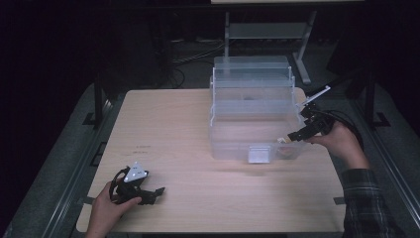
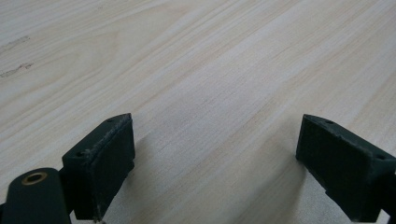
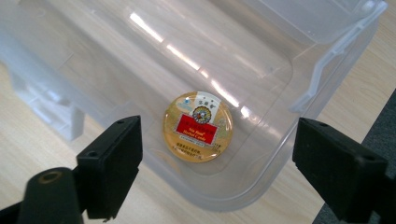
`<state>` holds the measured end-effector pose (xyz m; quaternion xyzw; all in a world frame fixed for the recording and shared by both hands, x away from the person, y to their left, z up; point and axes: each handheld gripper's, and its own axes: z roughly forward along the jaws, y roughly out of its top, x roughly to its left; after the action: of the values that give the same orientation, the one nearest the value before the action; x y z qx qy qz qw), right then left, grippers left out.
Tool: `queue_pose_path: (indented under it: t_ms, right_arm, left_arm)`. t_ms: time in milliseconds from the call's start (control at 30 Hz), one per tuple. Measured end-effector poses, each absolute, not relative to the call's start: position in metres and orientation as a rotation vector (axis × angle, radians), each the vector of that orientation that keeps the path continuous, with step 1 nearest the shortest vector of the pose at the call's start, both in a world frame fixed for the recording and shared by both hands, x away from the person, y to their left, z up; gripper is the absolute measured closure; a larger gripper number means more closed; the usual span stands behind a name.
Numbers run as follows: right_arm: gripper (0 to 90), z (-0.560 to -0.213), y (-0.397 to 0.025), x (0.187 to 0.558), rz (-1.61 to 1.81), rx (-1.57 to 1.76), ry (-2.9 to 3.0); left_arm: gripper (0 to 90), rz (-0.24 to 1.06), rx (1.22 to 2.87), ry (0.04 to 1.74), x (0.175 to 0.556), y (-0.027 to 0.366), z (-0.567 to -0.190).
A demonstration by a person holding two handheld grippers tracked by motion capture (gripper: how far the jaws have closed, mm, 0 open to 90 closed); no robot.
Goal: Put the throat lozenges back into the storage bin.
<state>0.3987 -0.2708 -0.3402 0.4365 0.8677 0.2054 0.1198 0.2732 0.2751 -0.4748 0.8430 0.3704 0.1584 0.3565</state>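
Tabletop bin (image 3: 299,98); probably a lozenge tin (image 3: 198,126)

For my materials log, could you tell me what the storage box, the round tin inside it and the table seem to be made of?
Storage box: clear glossy plastic; the table shows through its walls. Round tin: probably metal with a shiny printed gold and red label, though glare leaves that open. Table: pale wood or wood-look laminate, matte, with visible grain.

Right gripper (image 1: 296,135) at clear bin (image 1: 252,111); left gripper (image 1: 157,192) on table (image 1: 168,129).
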Motion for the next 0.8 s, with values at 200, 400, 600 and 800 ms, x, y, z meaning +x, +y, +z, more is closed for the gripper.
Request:
queue_pose_path:
  t_ms: [200, 400, 600, 800]
  right_arm:
    - [9.1, -0.338, -0.276, 0.388, 0.630, 1.273, 2.511]
    - [1.8, -0.342, -0.281, 0.379, 0.649, 1.286, 2.470]
    - [0.0, -0.349, -0.285, 0.365, 0.714, 1.287, 2.433]
    - [0.0, -0.355, -0.288, 0.353, 0.762, 1.288, 2.397]
  left_arm:
    - [10.7, 0.409, 2.177, 0.956, 0.273, 0.275, -0.475]
    - [10.7, 0.409, 2.177, 0.956, 0.273, 0.275, -0.475]
    - [10.7, 0.409, 2.176, 0.957, 0.273, 0.275, -0.475]
    - [10.7, 0.409, 2.177, 0.956, 0.273, 0.275, -0.475]
